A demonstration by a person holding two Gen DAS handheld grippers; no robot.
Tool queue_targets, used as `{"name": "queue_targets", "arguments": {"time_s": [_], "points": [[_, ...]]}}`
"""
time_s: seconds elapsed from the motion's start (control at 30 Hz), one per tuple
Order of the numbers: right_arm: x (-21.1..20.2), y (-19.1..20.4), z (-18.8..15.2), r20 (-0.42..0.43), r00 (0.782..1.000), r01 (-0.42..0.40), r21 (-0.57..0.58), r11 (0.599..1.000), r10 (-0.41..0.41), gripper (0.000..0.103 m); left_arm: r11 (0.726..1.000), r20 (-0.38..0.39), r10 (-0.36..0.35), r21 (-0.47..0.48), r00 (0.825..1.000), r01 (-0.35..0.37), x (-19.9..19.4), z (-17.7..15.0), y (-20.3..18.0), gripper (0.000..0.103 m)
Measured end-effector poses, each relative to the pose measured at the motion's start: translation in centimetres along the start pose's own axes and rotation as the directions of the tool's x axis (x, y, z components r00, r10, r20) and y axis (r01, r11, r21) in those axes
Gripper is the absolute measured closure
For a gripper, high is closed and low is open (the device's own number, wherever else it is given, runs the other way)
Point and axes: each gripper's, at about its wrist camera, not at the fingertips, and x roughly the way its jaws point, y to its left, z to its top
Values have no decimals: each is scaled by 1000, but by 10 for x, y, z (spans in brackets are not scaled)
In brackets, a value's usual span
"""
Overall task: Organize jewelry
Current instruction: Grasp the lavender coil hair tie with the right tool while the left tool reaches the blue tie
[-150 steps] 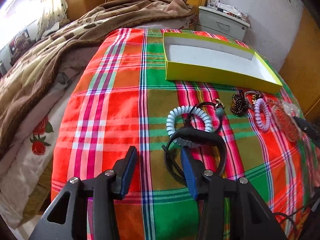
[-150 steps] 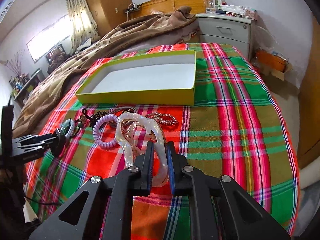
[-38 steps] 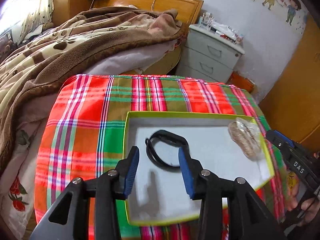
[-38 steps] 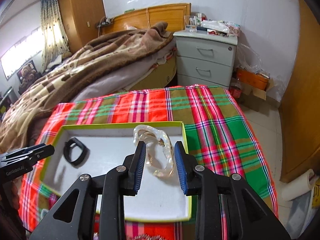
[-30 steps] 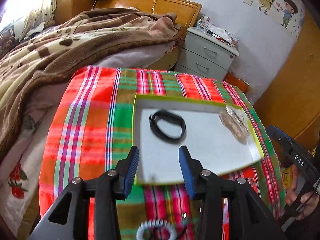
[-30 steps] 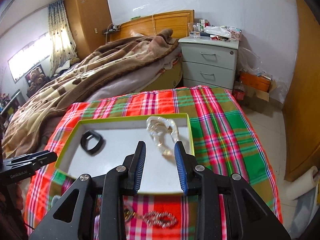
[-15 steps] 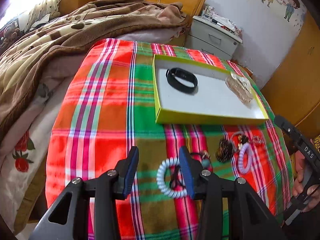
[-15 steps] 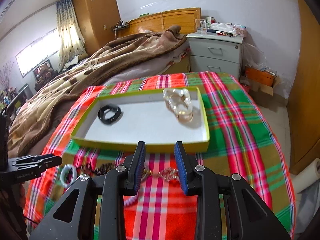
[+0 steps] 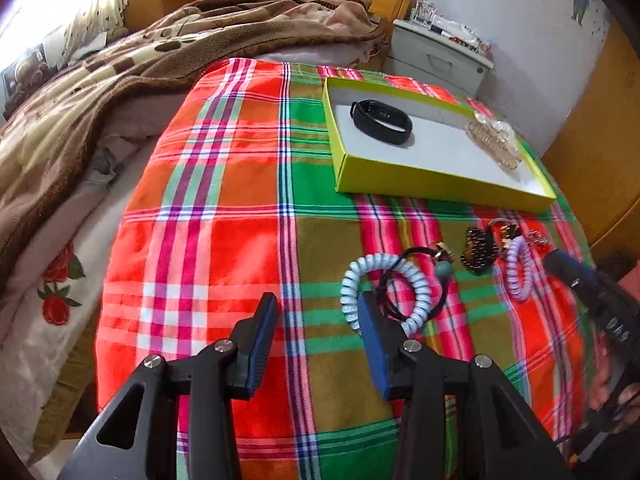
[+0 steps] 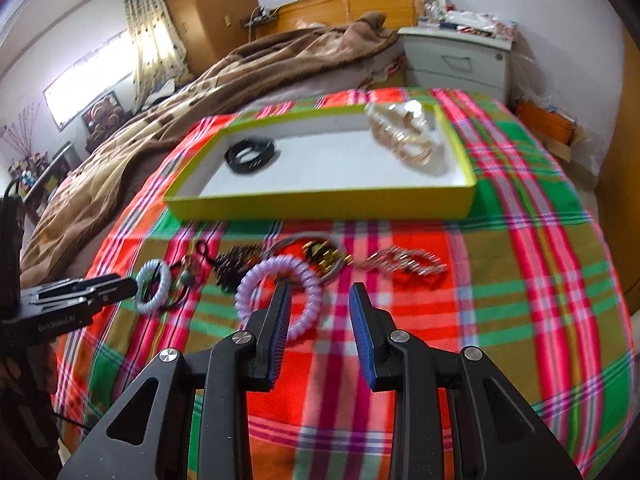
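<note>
Left wrist view is showing the left gripper (image 9: 316,344) spread and holding nothing, hanging over the checked cloth (image 9: 224,216) with its right finger just beside the pale blue coil band (image 9: 382,292). The right gripper (image 10: 320,332) is also spread and empty, its left finger lying in front of the purple coil band (image 10: 280,296). Both seem to be lining up for the next picks. Far on the cloth, the yellow box (image 10: 320,200) is already keeping the black wristband (image 10: 250,155) at its left and the clear hair claw (image 10: 402,134) at its right, apart so they are not tangling. The silver chain (image 10: 404,264) and dark bead piece (image 10: 232,266) are waiting near the box's front wall.
</note>
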Motion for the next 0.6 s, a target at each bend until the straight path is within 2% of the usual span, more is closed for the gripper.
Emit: {"name": "queue_targets", "arguments": {"time_s": [0.27, 0.5, 0.6], "points": [[12, 11, -4, -42, 998, 52, -40, 998, -54, 72, 1000, 0, -25, -10, 1000, 25, 0, -2, 2, 59], [13, 17, -7, -41, 994, 99, -68, 993, -102, 73, 1000, 5, -1, 30, 1000, 1, 0, -4, -5, 54], [12, 18, -8, -34, 992, 121, -73, 990, -124, 84, 999, 2, 9, 52, 1000, -9, 2, -3, -9, 51]]}}
